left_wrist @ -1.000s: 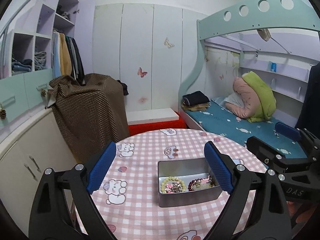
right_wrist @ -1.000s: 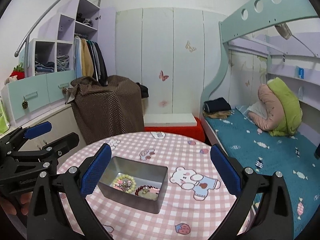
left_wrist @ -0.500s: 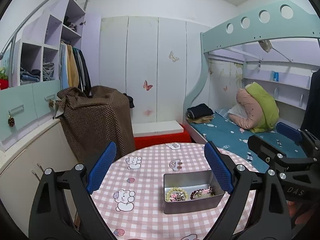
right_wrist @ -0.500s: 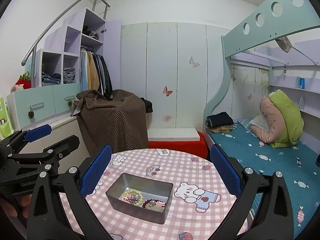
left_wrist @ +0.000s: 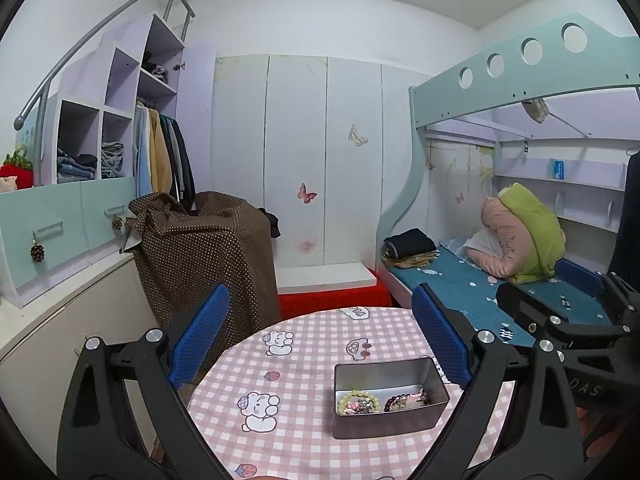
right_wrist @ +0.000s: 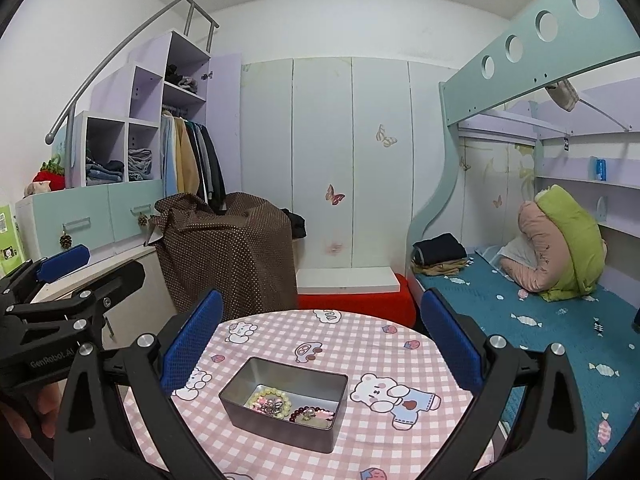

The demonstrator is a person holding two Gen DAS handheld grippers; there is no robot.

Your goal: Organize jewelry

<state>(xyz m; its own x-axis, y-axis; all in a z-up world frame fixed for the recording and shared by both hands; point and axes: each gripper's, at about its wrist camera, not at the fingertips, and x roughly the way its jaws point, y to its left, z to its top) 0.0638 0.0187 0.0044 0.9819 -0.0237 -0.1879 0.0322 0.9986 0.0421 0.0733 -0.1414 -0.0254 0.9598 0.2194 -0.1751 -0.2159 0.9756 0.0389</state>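
Observation:
A grey metal tin (left_wrist: 387, 397) (right_wrist: 285, 402) stands on the round table with the pink checked cloth (left_wrist: 288, 396) (right_wrist: 360, 360). Inside it lie a pale yellow bead bracelet (left_wrist: 357, 400) (right_wrist: 269, 399), a dark red bead bracelet (left_wrist: 394, 403) (right_wrist: 301, 415) and small pink pieces. My left gripper (left_wrist: 320, 336) hangs open above and short of the tin, holding nothing. My right gripper (right_wrist: 320, 338) is open too, high over the table, nothing between its blue pads. Each gripper shows at the edge of the other's view.
A brown dotted cloth (left_wrist: 204, 256) drapes furniture behind the table. Cabinets and open shelves (left_wrist: 80, 184) line the left wall. A bunk bed (right_wrist: 540, 300) with a teal mattress and pillows lies close on the right. A red and white step (right_wrist: 348, 288) sits by the wardrobe.
Both grippers have risen and drawn back from the table, so the tin looks smaller and lower in both views. Both stayed open; the jewelry in the tin has not moved.

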